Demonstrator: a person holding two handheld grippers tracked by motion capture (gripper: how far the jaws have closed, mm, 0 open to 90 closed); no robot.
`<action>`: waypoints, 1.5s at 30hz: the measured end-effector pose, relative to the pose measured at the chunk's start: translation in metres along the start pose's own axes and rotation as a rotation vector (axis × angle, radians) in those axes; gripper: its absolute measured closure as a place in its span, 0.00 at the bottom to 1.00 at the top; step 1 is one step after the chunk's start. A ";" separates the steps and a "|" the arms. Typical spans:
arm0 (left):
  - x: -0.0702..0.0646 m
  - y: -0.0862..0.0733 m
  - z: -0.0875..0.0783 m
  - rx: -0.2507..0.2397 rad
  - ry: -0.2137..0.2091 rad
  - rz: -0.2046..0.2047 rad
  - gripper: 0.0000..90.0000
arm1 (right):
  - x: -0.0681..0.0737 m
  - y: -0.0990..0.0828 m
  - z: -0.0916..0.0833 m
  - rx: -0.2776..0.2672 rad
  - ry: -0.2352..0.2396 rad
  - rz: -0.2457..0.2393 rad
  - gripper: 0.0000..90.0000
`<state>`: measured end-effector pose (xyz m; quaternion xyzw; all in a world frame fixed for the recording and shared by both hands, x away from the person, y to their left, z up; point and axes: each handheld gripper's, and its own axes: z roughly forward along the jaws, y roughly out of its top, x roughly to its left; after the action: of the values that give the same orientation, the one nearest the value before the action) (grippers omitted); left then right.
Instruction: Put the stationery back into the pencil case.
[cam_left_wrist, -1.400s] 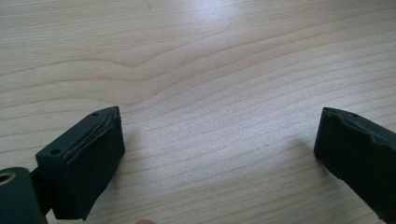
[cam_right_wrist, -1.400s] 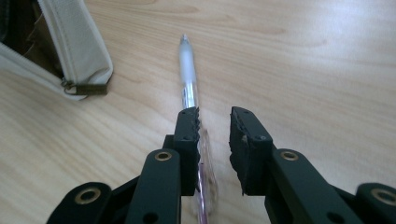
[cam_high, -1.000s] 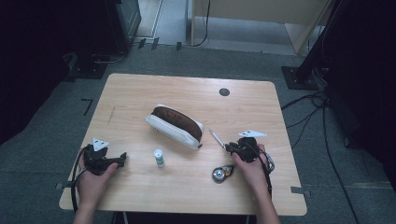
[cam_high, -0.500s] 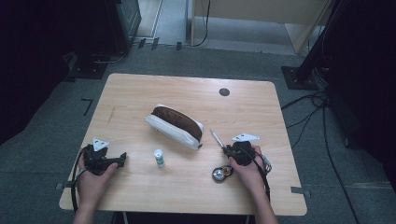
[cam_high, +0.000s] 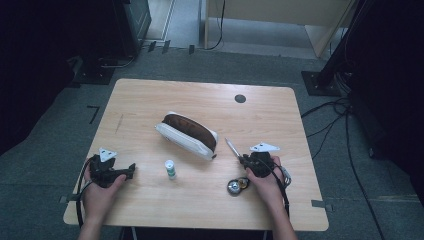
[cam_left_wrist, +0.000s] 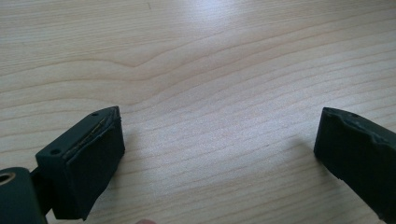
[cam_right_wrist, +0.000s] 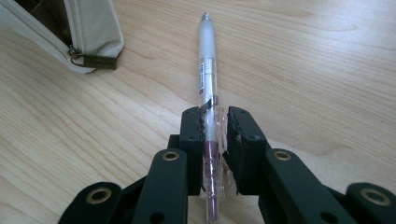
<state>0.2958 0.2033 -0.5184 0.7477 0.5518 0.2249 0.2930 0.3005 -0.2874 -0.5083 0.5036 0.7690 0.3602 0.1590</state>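
Note:
A clear pen (cam_right_wrist: 207, 74) with a white grip points away from me toward the open pencil case (cam_right_wrist: 88, 28). My right gripper (cam_right_wrist: 214, 116) is shut on the pen's rear part, with both pads pressed against the barrel. In the high view the pen (cam_high: 231, 148) slants up and left from the right gripper (cam_high: 243, 160), just right of the white case (cam_high: 186, 134) with its dark brown inside. My left gripper (cam_high: 131, 170) rests low at the table's front left. Its jaws stand wide open over bare wood (cam_left_wrist: 219, 140), with nothing between them.
A small white tube with a green band (cam_high: 170, 169) stands upright in front of the case. A round metal object (cam_high: 235, 186) lies beside my right hand. A black cable hole (cam_high: 240, 98) marks the wooden table (cam_high: 150, 100) at the far side. Dark equipment stands on the floor around it.
My right gripper has shifted slightly left and toward me while keeping hold of the pen. The left gripper has stayed where it was.

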 end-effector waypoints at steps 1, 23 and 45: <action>0.000 0.000 0.000 0.000 0.000 0.000 0.02 | 0.000 0.000 -0.001 -0.006 0.001 0.002 0.86; 0.000 0.000 0.000 0.001 0.000 0.002 0.02 | 0.001 0.001 0.006 0.032 -0.013 -0.026 0.79; 0.000 0.000 0.000 0.001 -0.001 0.001 0.02 | 0.008 0.017 0.018 0.012 -0.053 -0.049 0.89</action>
<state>0.2958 0.2034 -0.5183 0.7482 0.5514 0.2247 0.2928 0.3192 -0.2694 -0.5074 0.4949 0.7787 0.3383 0.1850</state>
